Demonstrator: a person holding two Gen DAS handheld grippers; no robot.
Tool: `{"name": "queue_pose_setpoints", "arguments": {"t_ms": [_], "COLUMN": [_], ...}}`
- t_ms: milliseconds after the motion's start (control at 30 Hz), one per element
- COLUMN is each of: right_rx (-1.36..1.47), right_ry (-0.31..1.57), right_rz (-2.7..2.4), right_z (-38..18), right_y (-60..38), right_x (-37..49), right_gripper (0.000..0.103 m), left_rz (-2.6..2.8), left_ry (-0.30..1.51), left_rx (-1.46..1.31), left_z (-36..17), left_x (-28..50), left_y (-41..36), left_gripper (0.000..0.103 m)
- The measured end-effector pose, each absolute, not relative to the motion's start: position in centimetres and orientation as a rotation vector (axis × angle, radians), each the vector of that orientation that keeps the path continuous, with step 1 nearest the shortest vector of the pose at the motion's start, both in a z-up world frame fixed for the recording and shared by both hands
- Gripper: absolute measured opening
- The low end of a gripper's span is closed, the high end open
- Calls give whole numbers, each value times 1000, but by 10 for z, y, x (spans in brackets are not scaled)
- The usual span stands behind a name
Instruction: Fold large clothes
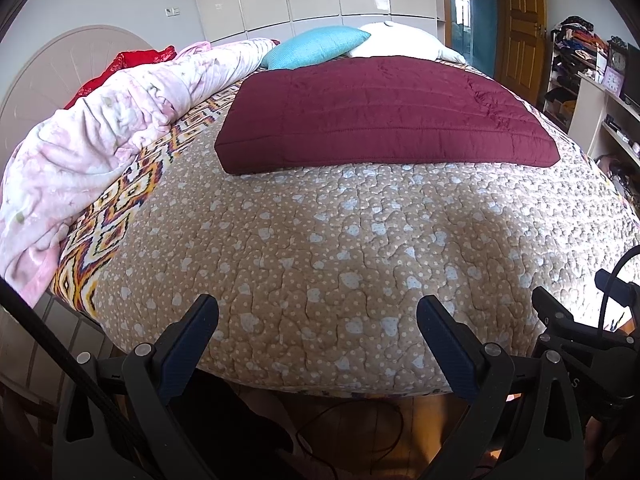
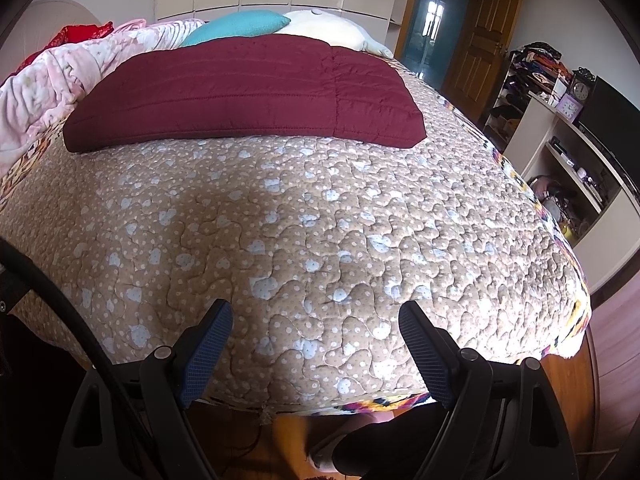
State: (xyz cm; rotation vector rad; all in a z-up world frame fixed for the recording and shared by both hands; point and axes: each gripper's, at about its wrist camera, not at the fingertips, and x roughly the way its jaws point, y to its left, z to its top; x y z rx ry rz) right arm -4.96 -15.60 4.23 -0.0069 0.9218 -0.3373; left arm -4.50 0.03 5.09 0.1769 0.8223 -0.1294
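A maroon quilted garment (image 1: 380, 116) lies folded into a flat rectangle on the far half of the bed; it also shows in the right wrist view (image 2: 244, 92). My left gripper (image 1: 318, 312) is open and empty, hovering over the near edge of the tan quilt (image 1: 320, 240), well short of the garment. My right gripper (image 2: 316, 318) is open and empty too, over the same near edge of the quilt (image 2: 320, 220). Its black body (image 1: 576, 320) shows at the right of the left wrist view.
A pink blanket (image 1: 92, 144) is heaped along the bed's left side with a red cloth (image 1: 120, 64) behind. A teal pillow (image 1: 316, 46) and a white pillow (image 1: 404, 42) lie at the head. Shelves with clutter (image 2: 568, 120) stand at the right. Wooden floor (image 2: 616, 320) lies below.
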Motion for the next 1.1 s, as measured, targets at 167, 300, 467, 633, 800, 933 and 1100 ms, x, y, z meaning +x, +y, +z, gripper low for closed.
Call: {"name": "queue_pose_setpoints", "arguments": {"t_ms": [167, 300, 467, 633, 800, 933, 1100], "right_rx": [-11, -13, -13, -12, -18, -25, -26], "right_ry": [923, 925, 923, 921, 923, 926, 925], "right_rz": [-335, -331, -330, -330, -326, -319, -318], "right_z": [42, 41, 41, 41, 40, 39, 38], "right_y": [-155, -154, -155, -154, -152, -150, -150], "right_x": [-49, -49, -49, -49, -49, -49, -49], "right_gripper": [88, 88, 88, 88, 88, 88, 88], "left_rz": [-132, -133, -131, -134, -136, -136, -137], "left_ry": [827, 826, 828, 831, 839, 847, 854], "left_rx": [180, 181, 181, 182, 183, 183, 184], "left_z": [50, 49, 49, 48, 45, 43, 42], "left_x": [-45, -45, -45, -45, -45, -45, -44], "left_y": [0, 0, -1, 0, 1, 3, 3], "left_gripper": [99, 99, 99, 99, 99, 99, 99]}}
